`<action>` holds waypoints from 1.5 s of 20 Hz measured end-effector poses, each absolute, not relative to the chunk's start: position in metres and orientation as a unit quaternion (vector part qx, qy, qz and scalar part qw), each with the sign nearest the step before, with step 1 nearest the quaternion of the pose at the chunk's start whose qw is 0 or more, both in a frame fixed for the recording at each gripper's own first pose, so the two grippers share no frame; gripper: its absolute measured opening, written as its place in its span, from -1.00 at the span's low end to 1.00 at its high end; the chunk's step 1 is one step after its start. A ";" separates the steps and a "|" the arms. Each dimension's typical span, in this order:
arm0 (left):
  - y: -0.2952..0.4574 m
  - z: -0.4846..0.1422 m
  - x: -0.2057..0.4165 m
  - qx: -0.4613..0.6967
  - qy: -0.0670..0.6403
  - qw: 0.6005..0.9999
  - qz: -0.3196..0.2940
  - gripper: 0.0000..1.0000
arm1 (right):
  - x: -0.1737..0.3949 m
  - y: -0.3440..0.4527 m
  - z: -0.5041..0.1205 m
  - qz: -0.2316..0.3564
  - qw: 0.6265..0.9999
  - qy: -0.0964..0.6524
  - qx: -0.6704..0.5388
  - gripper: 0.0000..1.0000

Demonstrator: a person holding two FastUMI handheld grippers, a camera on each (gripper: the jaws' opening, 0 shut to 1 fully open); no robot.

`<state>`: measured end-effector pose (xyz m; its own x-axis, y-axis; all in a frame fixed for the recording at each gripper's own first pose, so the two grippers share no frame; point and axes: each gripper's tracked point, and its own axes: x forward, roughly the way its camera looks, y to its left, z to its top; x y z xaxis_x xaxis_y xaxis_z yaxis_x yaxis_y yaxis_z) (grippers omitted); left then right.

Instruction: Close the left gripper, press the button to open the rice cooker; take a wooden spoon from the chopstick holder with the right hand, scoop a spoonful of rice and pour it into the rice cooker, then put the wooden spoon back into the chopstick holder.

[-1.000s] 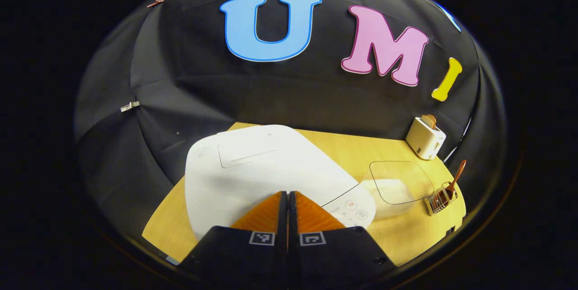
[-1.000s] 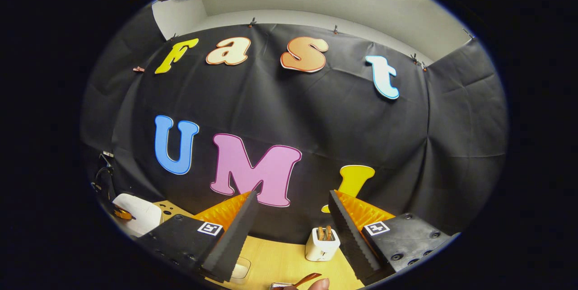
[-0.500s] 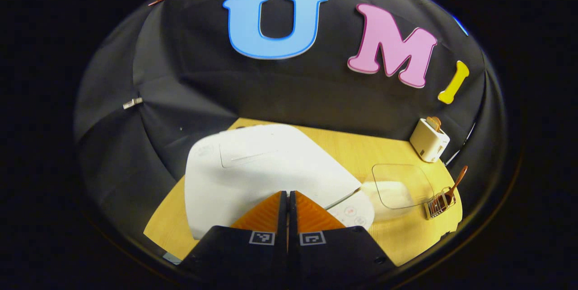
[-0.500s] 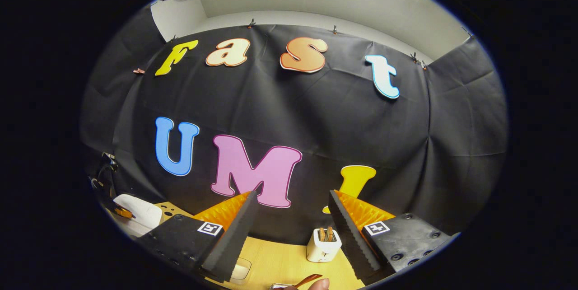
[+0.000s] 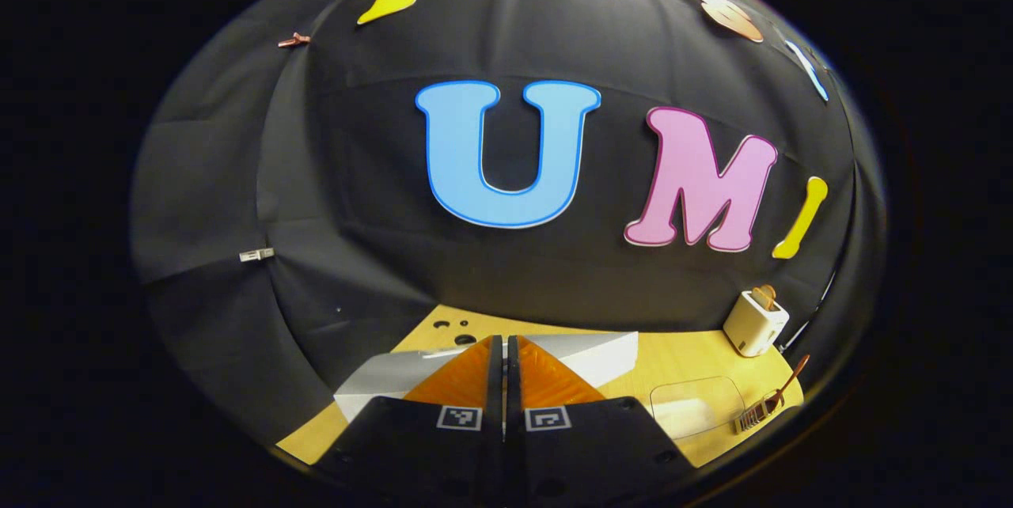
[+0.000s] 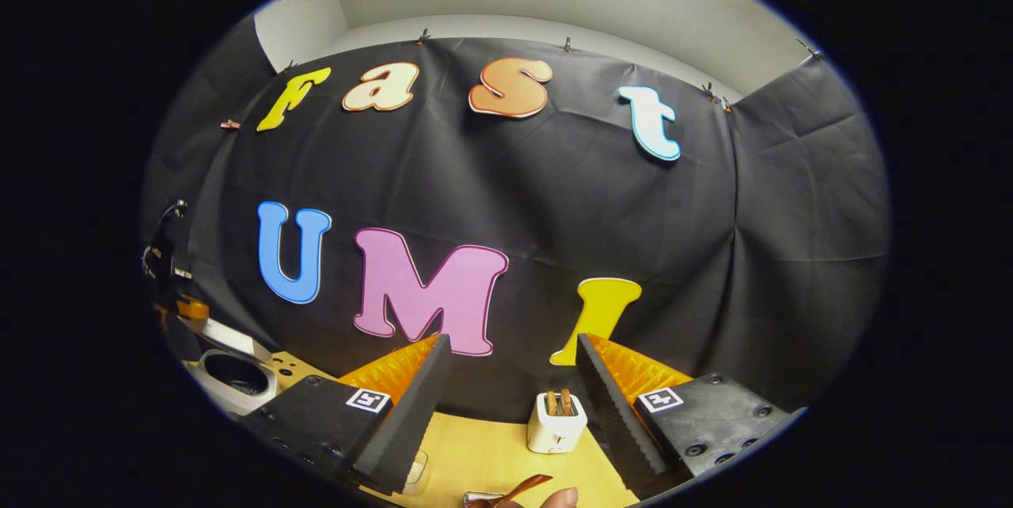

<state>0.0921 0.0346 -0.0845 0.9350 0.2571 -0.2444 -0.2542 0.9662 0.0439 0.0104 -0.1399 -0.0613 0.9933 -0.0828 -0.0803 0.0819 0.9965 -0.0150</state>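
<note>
The white rice cooker (image 5: 605, 356) lies just beyond my left gripper (image 5: 504, 339), whose fingers are shut with nothing between them. Its lid stands raised. In the right gripper view the rice cooker (image 6: 231, 375) sits at the far left with its dark inner pot exposed. The wooden spoon (image 5: 785, 392) leans in the wire chopstick holder (image 5: 750, 415) at the table's right end. A clear container of rice (image 5: 690, 411) stands between holder and cooker. My right gripper (image 6: 513, 342) hangs open above the table, with the spoon's handle (image 6: 521, 487) below it.
A white toaster (image 5: 756, 323) with bread in its slots stands at the back right of the wooden table (image 5: 681, 362), and in the right gripper view the toaster (image 6: 556, 422) lies straight ahead. A fingertip (image 6: 563, 498) shows at the bottom edge.
The cooker's lid has sprung up from flat to raised. My left gripper, still shut, has lifted and tilted up from the cooker's top. The right gripper barely shifted.
</note>
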 end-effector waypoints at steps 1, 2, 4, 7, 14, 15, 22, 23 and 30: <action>0.038 -0.079 0.093 0.013 0.120 0.984 0.135 -0.89 | 0.008 -0.142 -0.067 -0.041 0.998 0.046 -0.010 0.95; 0.039 -0.073 0.094 0.020 0.112 0.984 0.138 -0.89 | 0.006 -0.143 -0.071 -0.041 0.998 0.050 -0.011 0.95; 0.031 -0.061 0.093 0.025 0.094 0.986 0.133 -0.90 | 0.002 -0.146 -0.081 -0.038 0.998 0.057 -0.004 0.95; 0.016 -0.051 0.088 0.022 0.076 0.990 0.121 -0.90 | -0.007 -0.151 -0.109 -0.029 0.996 0.080 0.025 0.95; -0.026 -0.037 0.080 0.017 0.043 0.995 0.083 -0.87 | -0.038 -0.163 -0.220 -0.020 0.980 0.182 0.078 0.93; -0.032 -0.037 0.079 0.016 0.042 0.996 0.076 -0.77 | -0.042 -0.158 -0.239 -0.009 0.975 0.202 0.090 0.92; -0.053 -0.050 0.068 0.017 0.065 0.995 0.068 0.55 | -0.063 -0.139 -0.353 0.023 0.924 0.323 0.201 0.63; -0.055 -0.053 0.065 0.016 0.070 0.995 0.069 0.60 | -0.063 -0.141 -0.365 0.019 0.920 0.332 0.207 0.59; -0.053 -0.064 0.048 0.013 0.094 0.991 0.091 0.63 | -0.053 -0.133 -0.431 0.034 0.889 0.384 0.248 0.59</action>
